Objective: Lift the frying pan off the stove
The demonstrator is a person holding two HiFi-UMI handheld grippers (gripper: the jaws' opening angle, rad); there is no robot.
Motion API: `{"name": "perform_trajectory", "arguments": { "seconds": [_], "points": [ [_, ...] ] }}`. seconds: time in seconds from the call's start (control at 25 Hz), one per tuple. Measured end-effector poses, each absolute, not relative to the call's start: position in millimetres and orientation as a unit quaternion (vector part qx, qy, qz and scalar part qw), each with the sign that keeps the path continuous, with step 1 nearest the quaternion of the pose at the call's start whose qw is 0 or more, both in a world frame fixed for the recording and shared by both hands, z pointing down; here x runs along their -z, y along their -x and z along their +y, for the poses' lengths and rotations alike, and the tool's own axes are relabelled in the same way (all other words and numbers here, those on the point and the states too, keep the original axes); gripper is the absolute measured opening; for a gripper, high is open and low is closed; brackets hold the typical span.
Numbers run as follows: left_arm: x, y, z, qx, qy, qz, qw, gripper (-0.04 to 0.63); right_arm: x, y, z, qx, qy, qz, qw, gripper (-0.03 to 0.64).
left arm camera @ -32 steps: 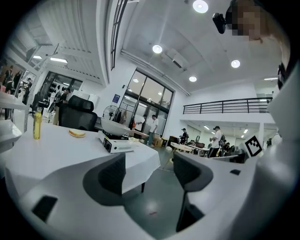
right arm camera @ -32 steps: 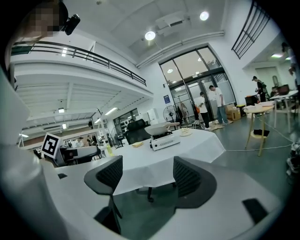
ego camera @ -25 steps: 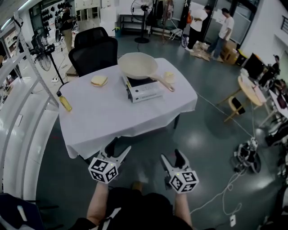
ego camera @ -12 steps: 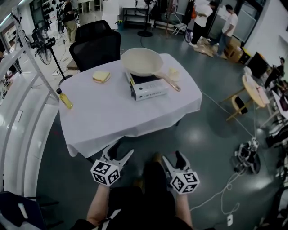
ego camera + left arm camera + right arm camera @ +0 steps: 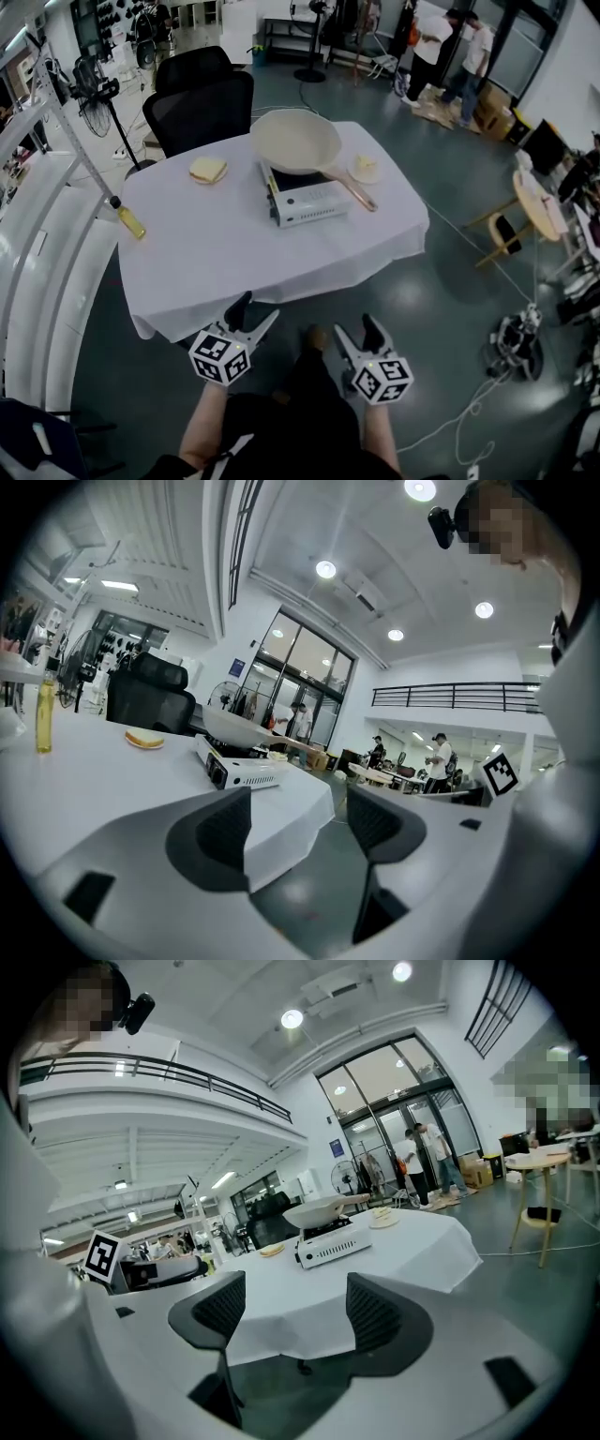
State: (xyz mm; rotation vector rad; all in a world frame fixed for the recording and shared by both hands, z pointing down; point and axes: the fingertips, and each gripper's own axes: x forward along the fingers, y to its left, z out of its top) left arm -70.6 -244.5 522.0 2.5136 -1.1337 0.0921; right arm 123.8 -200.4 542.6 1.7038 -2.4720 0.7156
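A cream frying pan (image 5: 294,142) with a wooden handle (image 5: 354,194) rests on a white portable stove (image 5: 309,201) at the far middle of a table under a white cloth (image 5: 225,253). The pan (image 5: 317,1211) and stove (image 5: 333,1245) show small in the right gripper view, and the stove (image 5: 240,772) also in the left gripper view. My left gripper (image 5: 253,315) and right gripper (image 5: 357,331) hang low in front of the table's near edge, well short of the pan. Both stand open with nothing between their fingers.
On the cloth lie a sandwich on a plate (image 5: 208,170), a small plate with food (image 5: 365,168) and a yellow bottle (image 5: 129,221). Two black office chairs (image 5: 202,105) stand behind the table. A white railing (image 5: 37,253) runs at the left. People stand far behind.
The view has moved closer to the table, which now sits lower and larger in the head view. Both grippers stay open and low at the same spots in the frame.
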Motion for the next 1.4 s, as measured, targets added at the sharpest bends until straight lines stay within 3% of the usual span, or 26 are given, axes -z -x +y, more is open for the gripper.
{"name": "perform_trajectory", "arguments": {
  "seconds": [0.84,1.4],
  "points": [
    [-510,-3,-445,-0.021,-0.882,-0.432,0.187,0.302,-529,-202,-412,-0.218,-0.526,-0.821,0.041,0.325],
    [-516,-58,-515,0.008,-0.878,-0.427,0.214,0.302,-524,-241,-483,-0.207,-0.485,-0.849,0.035,0.325]
  ]
}}
